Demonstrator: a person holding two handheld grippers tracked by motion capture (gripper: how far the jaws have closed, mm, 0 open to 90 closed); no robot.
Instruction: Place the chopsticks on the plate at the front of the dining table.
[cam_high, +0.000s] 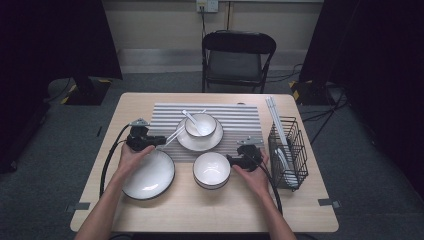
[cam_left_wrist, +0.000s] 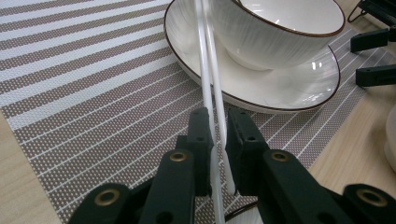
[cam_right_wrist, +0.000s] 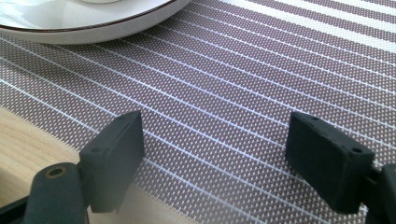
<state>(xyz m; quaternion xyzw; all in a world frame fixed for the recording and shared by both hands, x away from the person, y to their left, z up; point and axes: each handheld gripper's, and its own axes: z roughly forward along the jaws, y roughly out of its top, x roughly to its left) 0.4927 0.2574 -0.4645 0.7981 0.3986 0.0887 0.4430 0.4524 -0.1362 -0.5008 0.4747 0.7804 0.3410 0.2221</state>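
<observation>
Now left tool (cam_left_wrist: 218, 135) pinches chopsticks (cam_left_wrist: 208, 70) (aimed platewards), forearm angled inward.

White chopsticks (cam_left_wrist: 208, 70). White bowl (cam_left_wrist: 275, 28) & plate (cam_left_wrist: 280, 91) w/ dark brown rims. Placemat (cam_left_wrist: 88, 88): grey-brown w/ white stripes. Light wood table (cam_high: 200, 210). Black wire rack (cam_high: 289, 150). Black hand-held gripper (cam_left_wrist: 218, 140) jaws.

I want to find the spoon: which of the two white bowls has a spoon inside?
The bowl on the plate, on the striped mat; the spoon leans in it. The other bowl stands empty on bare wood.
</observation>
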